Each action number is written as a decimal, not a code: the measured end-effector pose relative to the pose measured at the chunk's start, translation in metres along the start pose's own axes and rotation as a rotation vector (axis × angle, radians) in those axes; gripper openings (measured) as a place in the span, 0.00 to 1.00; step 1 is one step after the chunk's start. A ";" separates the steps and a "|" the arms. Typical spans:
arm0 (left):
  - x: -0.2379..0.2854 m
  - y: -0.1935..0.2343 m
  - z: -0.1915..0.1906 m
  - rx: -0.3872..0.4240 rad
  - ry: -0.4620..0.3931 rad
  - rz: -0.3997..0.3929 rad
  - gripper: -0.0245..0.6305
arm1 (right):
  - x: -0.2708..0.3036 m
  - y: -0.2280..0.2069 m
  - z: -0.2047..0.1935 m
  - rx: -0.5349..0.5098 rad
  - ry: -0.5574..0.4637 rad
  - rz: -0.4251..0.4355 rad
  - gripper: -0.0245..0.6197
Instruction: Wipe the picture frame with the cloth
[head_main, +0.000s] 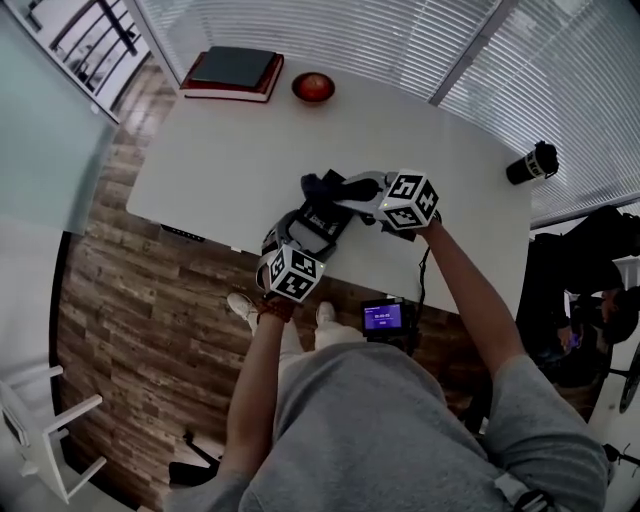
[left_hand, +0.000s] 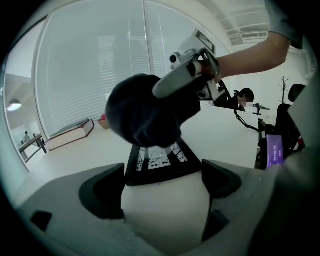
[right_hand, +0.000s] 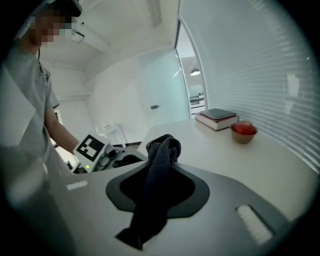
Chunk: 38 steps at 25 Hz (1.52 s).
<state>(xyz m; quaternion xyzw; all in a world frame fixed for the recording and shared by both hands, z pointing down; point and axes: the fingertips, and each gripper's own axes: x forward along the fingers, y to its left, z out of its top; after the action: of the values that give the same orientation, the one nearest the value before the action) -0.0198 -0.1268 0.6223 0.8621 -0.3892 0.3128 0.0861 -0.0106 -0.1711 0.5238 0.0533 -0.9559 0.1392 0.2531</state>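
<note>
My left gripper (left_hand: 162, 181) is shut on the near edge of a black picture frame (left_hand: 159, 160) that holds a black-and-white print, and keeps it above the table's front edge. A dark cloth (left_hand: 142, 115) is bunched against the frame's upper part. My right gripper (right_hand: 160, 186) is shut on that cloth (right_hand: 161, 155), which hangs down between its jaws. In the head view the frame (head_main: 318, 226) sits between the left gripper (head_main: 298, 245) and the right gripper (head_main: 345, 192), with the cloth (head_main: 322, 184) at its far end.
On the white table (head_main: 230, 150), stacked books (head_main: 233, 72) and a red bowl (head_main: 313, 87) lie at the far edge, and a black bottle (head_main: 531, 163) stands far right. A device with a lit screen (head_main: 385, 318) hangs below the front edge. A white chair (head_main: 40, 430) stands on the floor at left.
</note>
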 end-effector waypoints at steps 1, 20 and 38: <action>0.001 0.000 0.000 -0.001 0.000 -0.001 0.79 | -0.010 -0.021 0.001 -0.008 0.004 -0.081 0.19; 0.003 -0.003 0.003 0.004 -0.005 0.001 0.78 | 0.005 -0.096 -0.072 0.071 0.266 -0.424 0.19; 0.000 -0.003 0.001 0.001 0.002 -0.006 0.78 | 0.021 -0.053 -0.082 -0.043 0.375 -0.393 0.18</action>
<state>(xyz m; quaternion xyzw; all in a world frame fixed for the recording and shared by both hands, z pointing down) -0.0174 -0.1255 0.6218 0.8631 -0.3863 0.3136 0.0869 0.0185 -0.1982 0.6155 0.2055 -0.8663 0.0746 0.4491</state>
